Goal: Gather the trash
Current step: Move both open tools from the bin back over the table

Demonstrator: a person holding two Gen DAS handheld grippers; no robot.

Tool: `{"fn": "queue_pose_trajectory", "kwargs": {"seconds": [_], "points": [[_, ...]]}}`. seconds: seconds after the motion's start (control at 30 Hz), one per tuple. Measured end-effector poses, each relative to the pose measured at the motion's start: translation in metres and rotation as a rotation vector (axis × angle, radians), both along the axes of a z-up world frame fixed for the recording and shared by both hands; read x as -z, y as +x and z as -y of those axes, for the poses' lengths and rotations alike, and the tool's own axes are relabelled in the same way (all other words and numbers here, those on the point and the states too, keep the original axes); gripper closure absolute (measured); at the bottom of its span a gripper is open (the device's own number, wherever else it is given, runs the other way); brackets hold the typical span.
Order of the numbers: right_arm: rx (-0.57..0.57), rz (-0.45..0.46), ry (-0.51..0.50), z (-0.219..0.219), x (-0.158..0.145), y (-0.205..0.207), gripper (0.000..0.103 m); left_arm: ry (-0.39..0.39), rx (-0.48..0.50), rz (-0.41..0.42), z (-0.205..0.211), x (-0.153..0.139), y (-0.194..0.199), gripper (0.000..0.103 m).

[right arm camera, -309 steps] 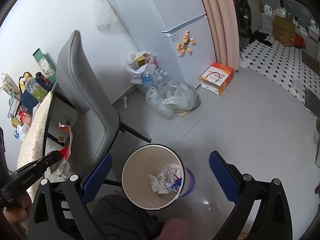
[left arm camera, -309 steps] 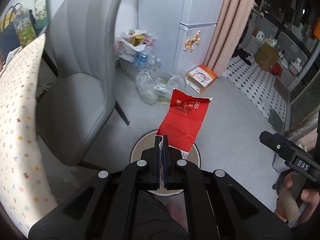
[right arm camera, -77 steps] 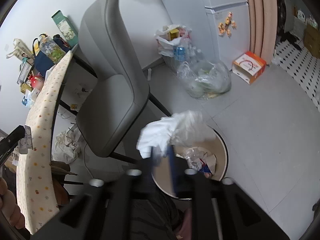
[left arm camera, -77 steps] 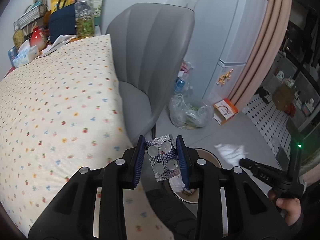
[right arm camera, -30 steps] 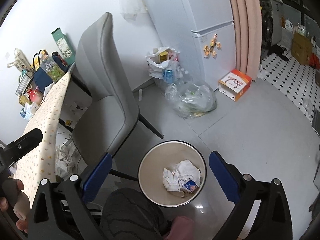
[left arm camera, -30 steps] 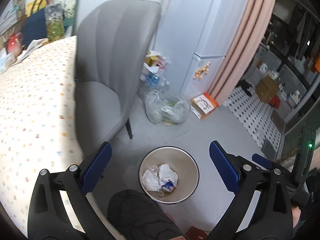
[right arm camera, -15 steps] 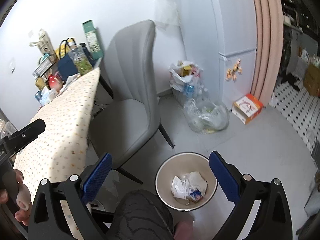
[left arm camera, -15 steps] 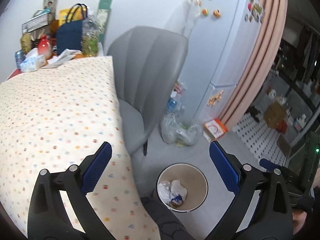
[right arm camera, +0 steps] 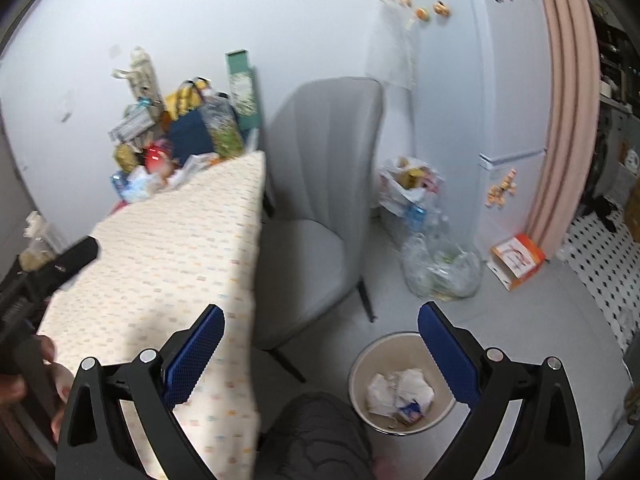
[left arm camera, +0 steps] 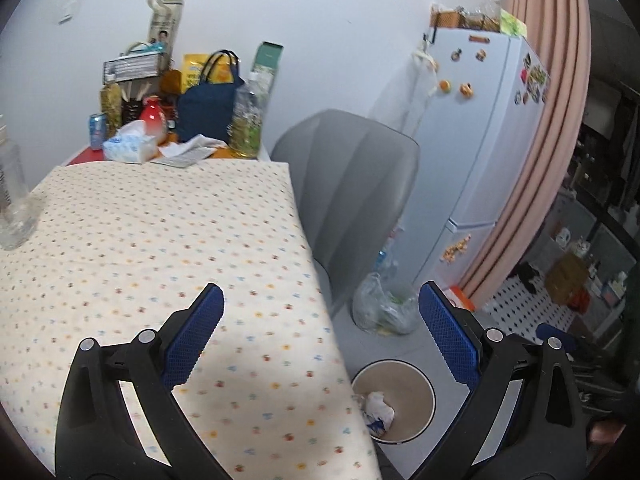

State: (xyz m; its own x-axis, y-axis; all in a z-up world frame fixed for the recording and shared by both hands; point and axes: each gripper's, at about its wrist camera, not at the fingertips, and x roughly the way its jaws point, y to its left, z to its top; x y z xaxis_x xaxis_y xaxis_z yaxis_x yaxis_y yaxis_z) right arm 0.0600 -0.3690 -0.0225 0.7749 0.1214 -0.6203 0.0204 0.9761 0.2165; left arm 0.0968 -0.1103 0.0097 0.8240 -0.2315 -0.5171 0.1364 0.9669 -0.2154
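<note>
A round beige bin (left arm camera: 416,376) (right arm camera: 362,372) stands on the floor beside the table and holds crumpled white paper (left arm camera: 378,404) (right arm camera: 400,390) with a blue scrap. My left gripper (left arm camera: 320,336) hangs open over the table's near right edge, nothing between its blue pads. My right gripper (right arm camera: 320,338) is open too, empty, above the gap between table and bin. The left gripper's black body (right arm camera: 44,268) shows at the left of the right wrist view, held by a hand (right arm camera: 60,384).
The table (left arm camera: 152,248) has a dotted cloth; bags, a tissue pack (left arm camera: 130,146), a can and bottles crowd its far end. A grey chair (left arm camera: 356,184) stands behind the bin. Filled plastic bags (right arm camera: 440,264), an orange box (right arm camera: 518,260) and a fridge (left arm camera: 480,148) lie beyond.
Both grippers have risen and swung left toward the table, still open and empty. The bin has slid lower and to the right in both views.
</note>
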Motion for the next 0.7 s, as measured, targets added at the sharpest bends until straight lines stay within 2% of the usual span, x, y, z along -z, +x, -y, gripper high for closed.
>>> {"fn": "queue_pose_trajectory", "kwargs": {"seconds": [0.1,0.4,0.7], "points": [[-0.019,0.045,-0.033,-0.020,-0.020,-0.010,0.008,-0.007,-0.007,0.018,-0.012,-0.006,-0.009,0.006],[-0.067,0.085,-0.078,-0.062,-0.045,-0.022,0.008,0.012,-0.080,0.078,-0.047,-0.024,-0.039,0.006],[-0.155,0.101,-0.088,-0.096,-0.048,-0.032,0.008,0.015,-0.139,0.058,-0.082,-0.027,-0.060,0.006]]}}
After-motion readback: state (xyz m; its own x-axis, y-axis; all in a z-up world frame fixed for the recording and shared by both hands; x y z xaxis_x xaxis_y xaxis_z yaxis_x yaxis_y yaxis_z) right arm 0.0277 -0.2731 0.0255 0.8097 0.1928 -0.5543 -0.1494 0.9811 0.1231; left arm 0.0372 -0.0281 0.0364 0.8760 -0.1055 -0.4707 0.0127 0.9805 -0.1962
